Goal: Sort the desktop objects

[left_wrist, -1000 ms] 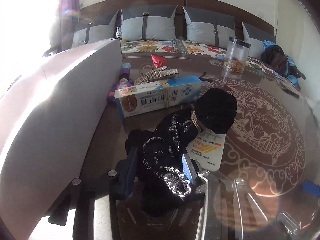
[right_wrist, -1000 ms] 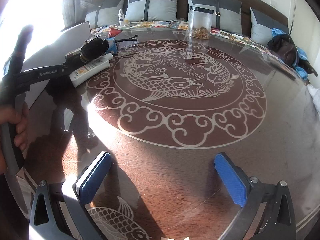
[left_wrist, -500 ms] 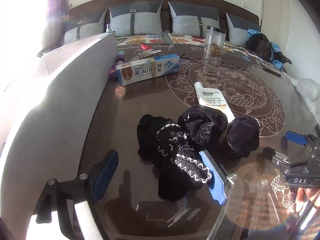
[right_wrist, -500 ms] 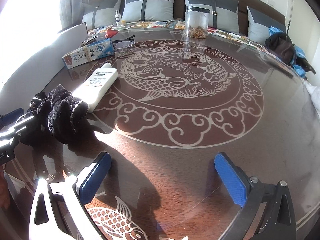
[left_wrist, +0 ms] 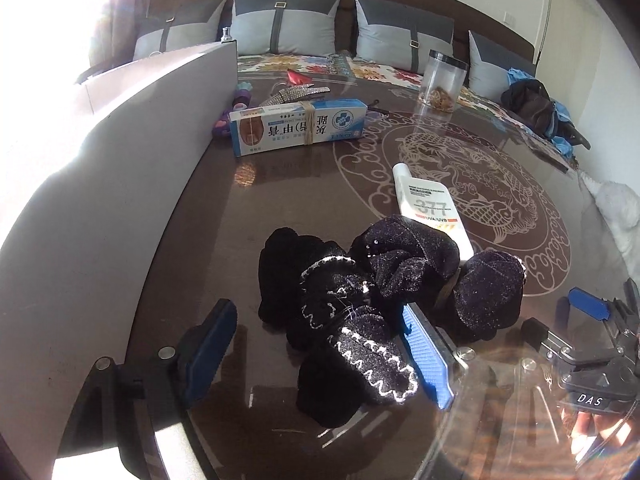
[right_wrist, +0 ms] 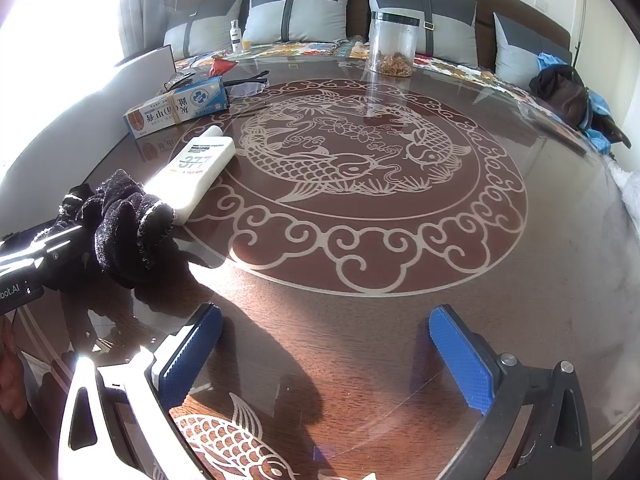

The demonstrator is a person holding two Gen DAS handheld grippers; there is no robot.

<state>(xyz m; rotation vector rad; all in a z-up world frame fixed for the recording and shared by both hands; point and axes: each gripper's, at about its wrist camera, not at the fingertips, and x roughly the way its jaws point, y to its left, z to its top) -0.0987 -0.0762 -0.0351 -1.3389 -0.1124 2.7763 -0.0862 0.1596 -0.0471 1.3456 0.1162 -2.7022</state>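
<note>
Your left gripper has just been opening, and its blue-padded jaws now stand well apart on either side of the bundle of black glittery fabric gloves with white stitched trim. The left pad sits clear of the cloth. The right pad lies just beside the bundle's near end, though you cannot tell from this angle whether it touches. The bundle rests on the glass-topped brown table with a pale fish pattern, at its near left part.

Touching the bundle's far side lies a white flat plastic tube with printed label, its cap pointing away from you. Farther off, a blue and white cardboard box bound with a rubber band lies beside the tall white panel along the left edge. Behind the box sit a silver rhinestone hair clip and a small red item.

Your right gripper hovers over bare table at the near right, its jaws wide apart with nothing between them. A clear plastic jar with black lid stands at the far edge.
</note>
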